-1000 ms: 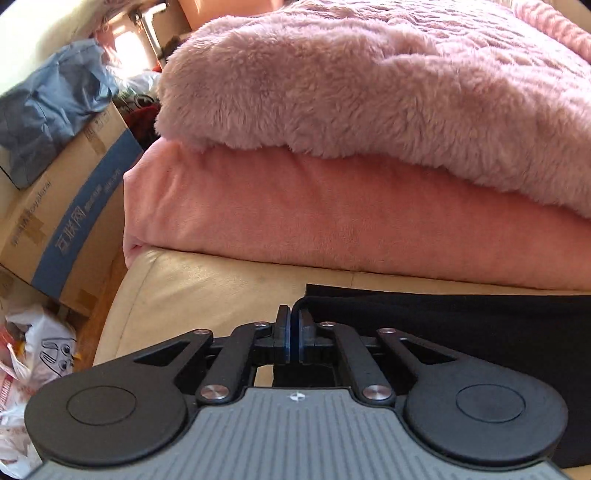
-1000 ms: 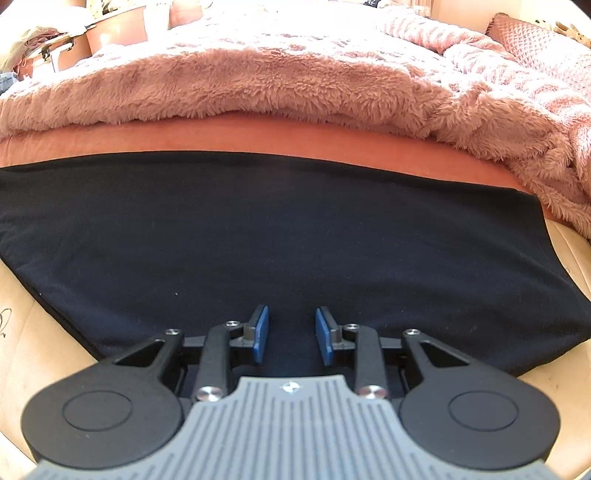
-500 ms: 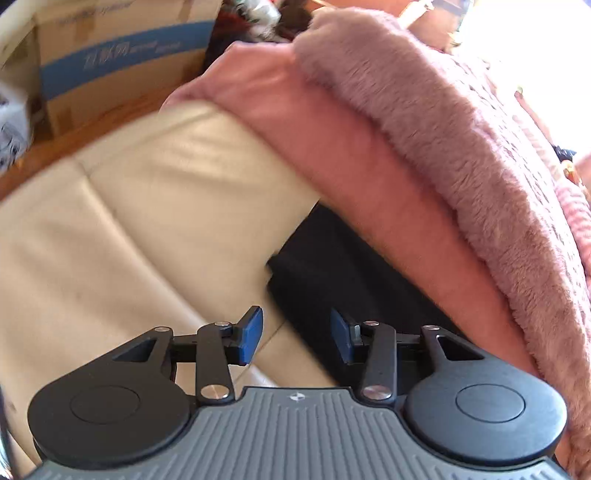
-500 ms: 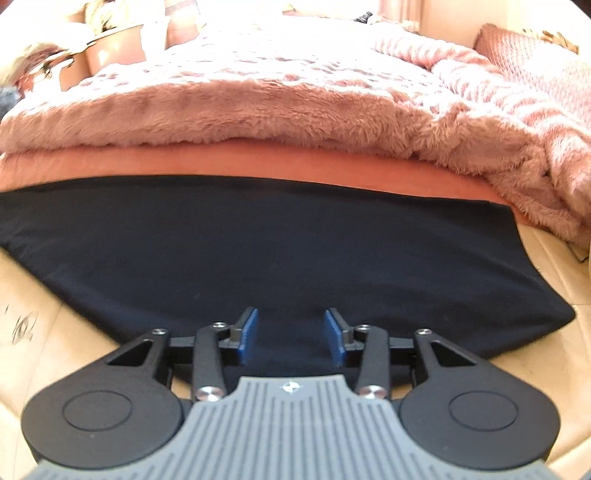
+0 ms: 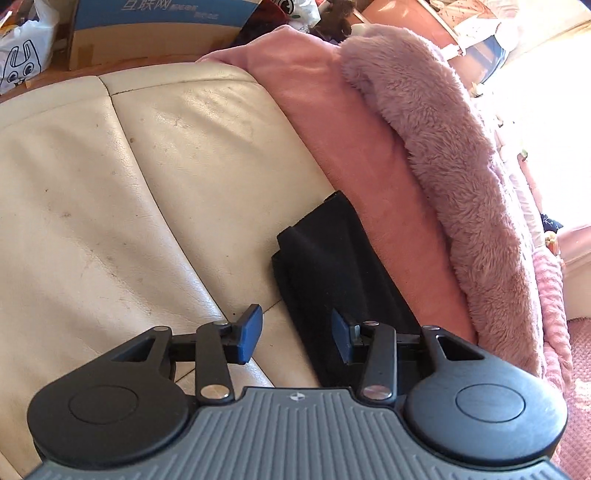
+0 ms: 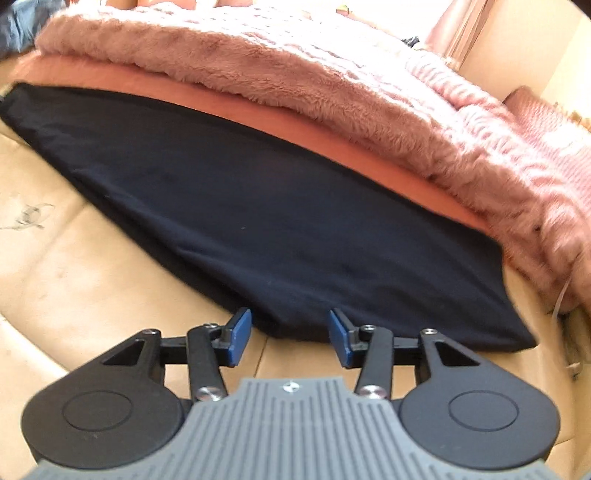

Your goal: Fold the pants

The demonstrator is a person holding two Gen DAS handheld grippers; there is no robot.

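Black pants [image 6: 258,206] lie flat in a long folded strip on the cream leather seat [image 6: 92,295], their far edge against a pink cushion. In the left wrist view only one narrow end of the pants [image 5: 332,266] shows. My left gripper [image 5: 297,334] is open just above that end, one pad over the black cloth and the other over bare leather, gripping nothing. My right gripper [image 6: 290,336] is open at the pants' near edge, and that hem lies between its fingertips without being pinched.
A fluffy pink blanket [image 6: 332,85] is heaped on the pink cushion [image 5: 351,147] right behind the pants. Beyond the seat's end stand a cardboard box [image 5: 147,29] and a white plastic bag [image 5: 22,55] on the floor. Bare leather [image 5: 110,184] stretches left of the pants' end.
My left gripper, shut on the pants' corner a second ago, has opened, rolled and shifted sideways. My right gripper has opened wider and drawn back from over the cloth to its near edge.
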